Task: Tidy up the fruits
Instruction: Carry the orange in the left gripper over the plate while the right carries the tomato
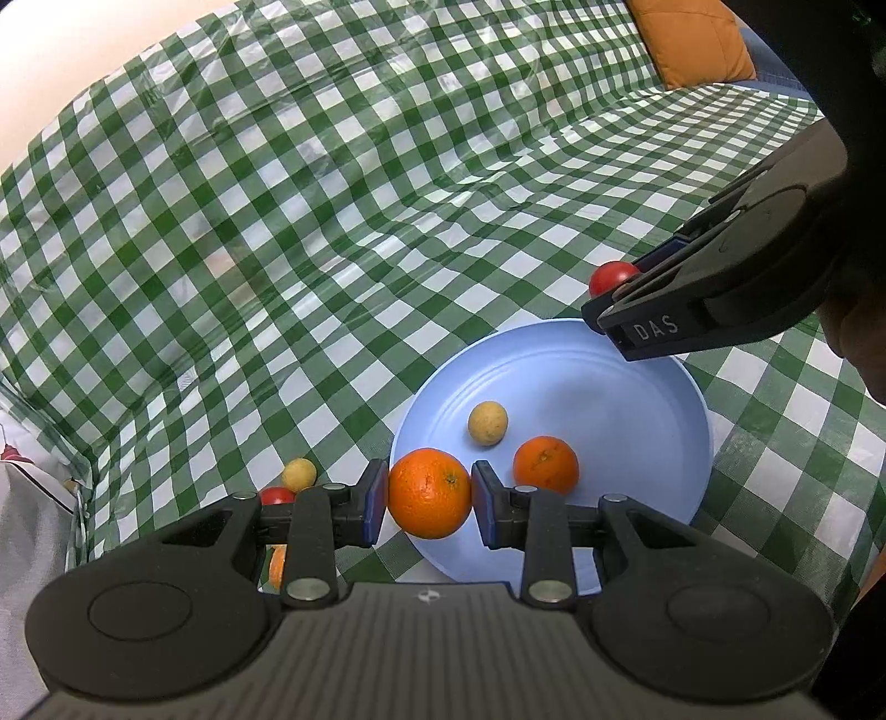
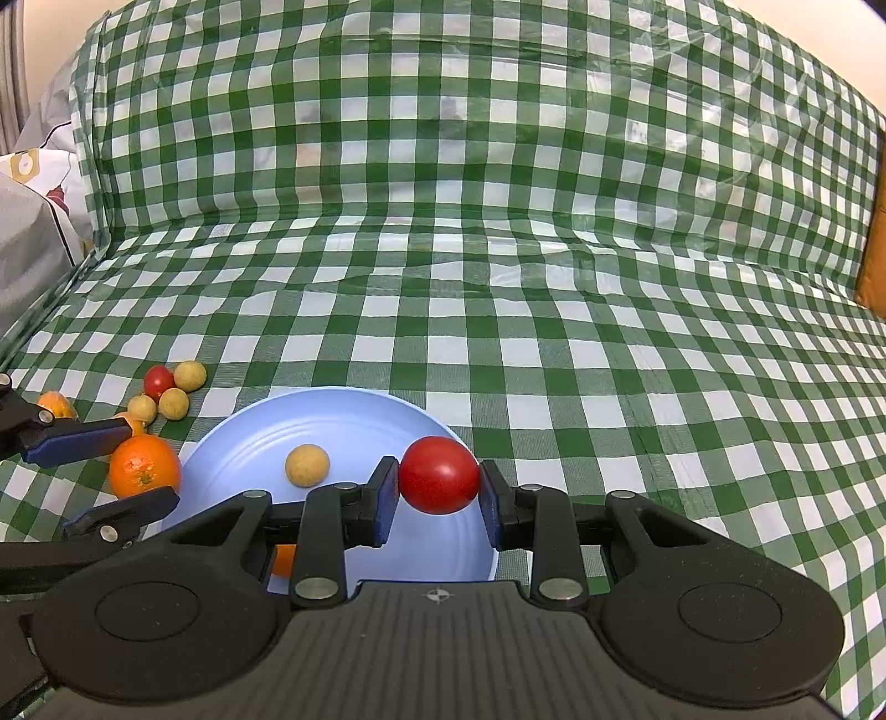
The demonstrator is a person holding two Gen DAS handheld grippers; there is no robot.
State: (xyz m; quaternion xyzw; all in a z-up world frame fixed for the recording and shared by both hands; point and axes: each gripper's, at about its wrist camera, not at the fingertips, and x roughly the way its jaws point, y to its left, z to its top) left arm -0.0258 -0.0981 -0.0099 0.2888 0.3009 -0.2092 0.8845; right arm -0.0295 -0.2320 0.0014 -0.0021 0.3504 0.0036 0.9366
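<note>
Oranges, tomatoes and small tan fruits lie around a pale blue plate on the green-and-white checked cloth that covers the tabletop. The left gripper has its jaws clamped on a large orange, held at the plate's 8 o'clock rim in the left wrist view. On the plate a second, smaller orange lies just to the right of the held one, and a tan round fruit lies a little farther in, near the plate's middle. The right gripper has its jaws clamped on a red tomato, held over the plate's far right part at about 2 o'clock in the right wrist view. Off the plate, at about 10 o'clock from it in that view, another tomato sits touching a cluster of three tan fruits. Part of one more orange shows near the left edge. An orange cushion lies at the far right, beyond the cloth.
</note>
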